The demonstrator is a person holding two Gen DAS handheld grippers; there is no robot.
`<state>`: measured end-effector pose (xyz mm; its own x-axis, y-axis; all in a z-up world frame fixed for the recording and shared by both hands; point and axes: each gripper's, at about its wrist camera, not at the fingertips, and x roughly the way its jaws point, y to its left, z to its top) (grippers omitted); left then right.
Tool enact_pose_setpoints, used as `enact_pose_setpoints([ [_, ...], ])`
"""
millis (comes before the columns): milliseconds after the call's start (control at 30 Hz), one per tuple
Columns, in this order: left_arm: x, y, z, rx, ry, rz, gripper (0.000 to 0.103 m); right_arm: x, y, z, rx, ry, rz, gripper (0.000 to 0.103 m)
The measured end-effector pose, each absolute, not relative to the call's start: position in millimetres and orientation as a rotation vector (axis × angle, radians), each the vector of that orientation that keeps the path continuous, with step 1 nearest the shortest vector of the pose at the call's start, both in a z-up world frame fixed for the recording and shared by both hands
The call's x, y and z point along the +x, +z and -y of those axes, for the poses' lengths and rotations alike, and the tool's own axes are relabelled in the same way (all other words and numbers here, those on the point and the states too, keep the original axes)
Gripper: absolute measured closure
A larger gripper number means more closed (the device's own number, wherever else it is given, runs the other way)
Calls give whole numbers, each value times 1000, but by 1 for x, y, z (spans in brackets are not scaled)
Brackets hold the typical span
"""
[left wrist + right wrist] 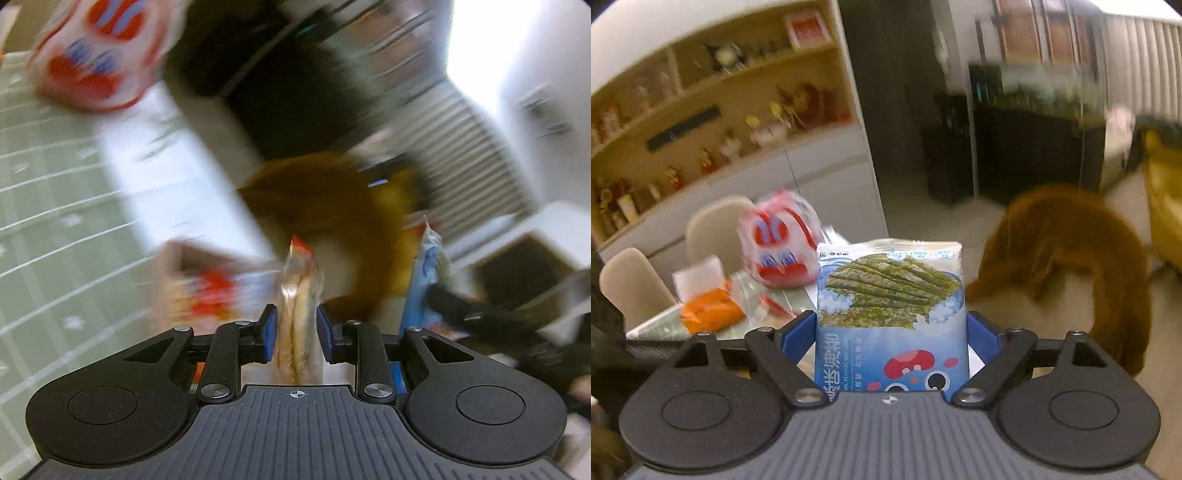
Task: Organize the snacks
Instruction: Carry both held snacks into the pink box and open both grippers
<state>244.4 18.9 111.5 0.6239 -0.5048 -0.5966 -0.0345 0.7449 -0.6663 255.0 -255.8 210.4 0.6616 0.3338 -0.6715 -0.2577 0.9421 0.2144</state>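
**Observer:** Entry. Which step are we in?

**Operator:** Carry phase, as I judge it. My left gripper [295, 328] has its jaws narrow, pads pressed on a slim clear-wrapped snack packet [300, 314] standing edge-on between them. My right gripper [892, 334] has its jaws spread wide across a blue seaweed snack bag [890, 314], gripped by its two side edges, printed face to the camera. Both packs are in the air, off the desk [55, 229].

**Observer:** Blur?

**Operator:** Heavy in the left view. I cannot tell what the red and orange object [210, 295] just past the left jaws is.

**Observer:** Next move?

**Operator:** It calls for a set-down spot where like goes with like. I see no bin or tray, so I cannot name the target yet.

**Observer:** Room to move?

**Operator:** Near: the two packs ride close together in the left view, so I would keep them apart. Mid: the desk corner carries an orange packet [711, 310] and a red-and-white bag [779, 245]; its edge falls to open floor. A brown furry animal [1067, 254] stands on that floor to the right, so I would not swing low there. Far: chairs [635, 284], shelving [713, 110].
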Motion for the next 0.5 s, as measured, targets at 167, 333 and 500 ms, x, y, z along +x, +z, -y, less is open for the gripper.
enact_pose_setpoints([
  [167,230,83,-37,-672,-249,-873,75,255,168,278,207,321,-837,16],
  [333,182,77,-44,-554,-234,-838,75,223,135,281,235,244,-845,16],
  [500,115,59,-33,-329,-187,-892,75,152,99,253,165,173,-844,16],
])
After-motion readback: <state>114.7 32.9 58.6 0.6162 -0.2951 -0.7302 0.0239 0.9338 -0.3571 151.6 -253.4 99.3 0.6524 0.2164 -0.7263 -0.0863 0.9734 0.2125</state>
